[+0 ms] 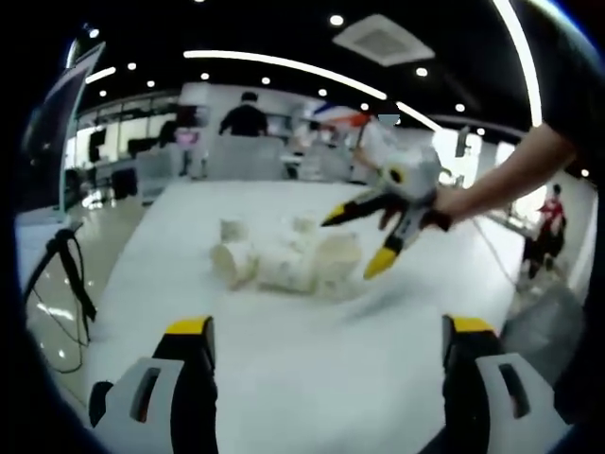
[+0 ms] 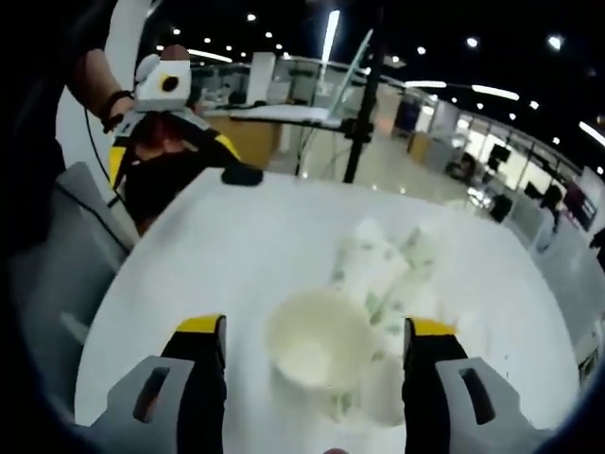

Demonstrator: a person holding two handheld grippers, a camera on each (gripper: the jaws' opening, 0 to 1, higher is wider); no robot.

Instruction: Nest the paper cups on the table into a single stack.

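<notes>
Several paper cups, count unclear | both hand-held grippers wide apart, empty

Open office hall, dark ceiling with light strips, glossy floor.

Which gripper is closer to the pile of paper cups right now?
Right. The right gripper hangs at the pile of paper cups, jaws open around one cup's mouth. The left gripper sits back across bare table.
</notes>
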